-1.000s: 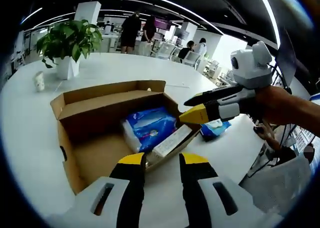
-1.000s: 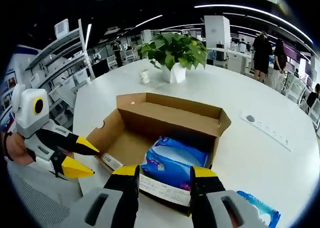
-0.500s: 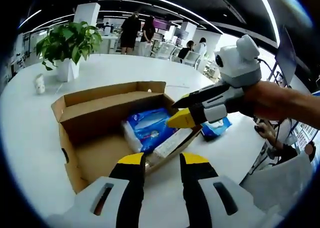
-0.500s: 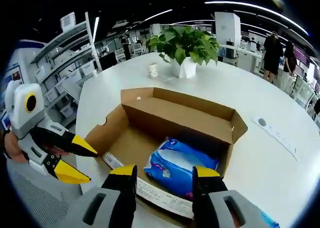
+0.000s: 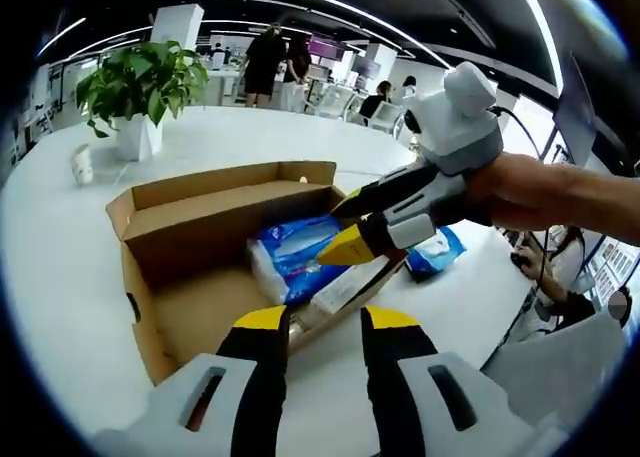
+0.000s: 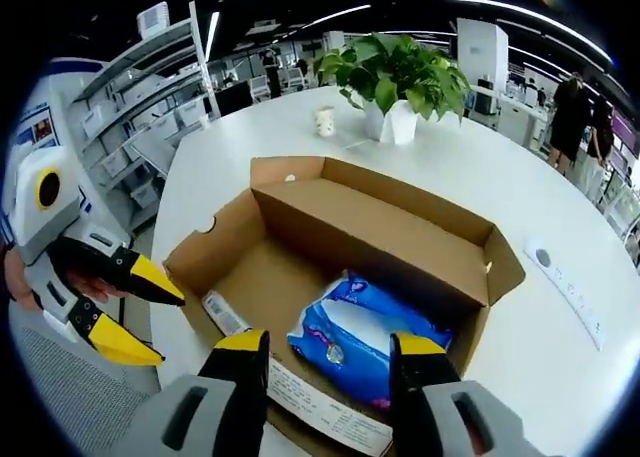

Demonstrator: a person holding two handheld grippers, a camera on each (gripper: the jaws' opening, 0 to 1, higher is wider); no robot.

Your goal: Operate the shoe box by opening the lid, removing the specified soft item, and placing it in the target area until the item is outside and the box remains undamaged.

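An open brown cardboard shoe box [image 5: 215, 215] lies on the white table, lid folded back. Inside at its right end lies a blue soft pack [image 5: 292, 255], beside a white label strip on the front wall. My right gripper [image 5: 338, 232] reaches in from the right, held by a hand, open, its yellow tips over the pack's right edge. My left gripper [image 5: 326, 322] stands open before the box's near wall, holding nothing. In the right gripper view the box [image 6: 385, 235] and blue pack [image 6: 358, 329] lie just beyond my right gripper [image 6: 330, 343]; the left gripper [image 6: 160, 323] is open at the left.
A second blue pack [image 5: 440, 252] lies on the table right of the box. A potted plant [image 5: 140, 87] [image 6: 400, 72] and a small cup [image 5: 82, 164] [image 6: 325, 122] stand behind it. A white power strip [image 6: 565, 277] lies at the right. People stand far back.
My right gripper has moved left and down over the box's right end, nearer the blue pack. The left gripper has stayed in front of the box.
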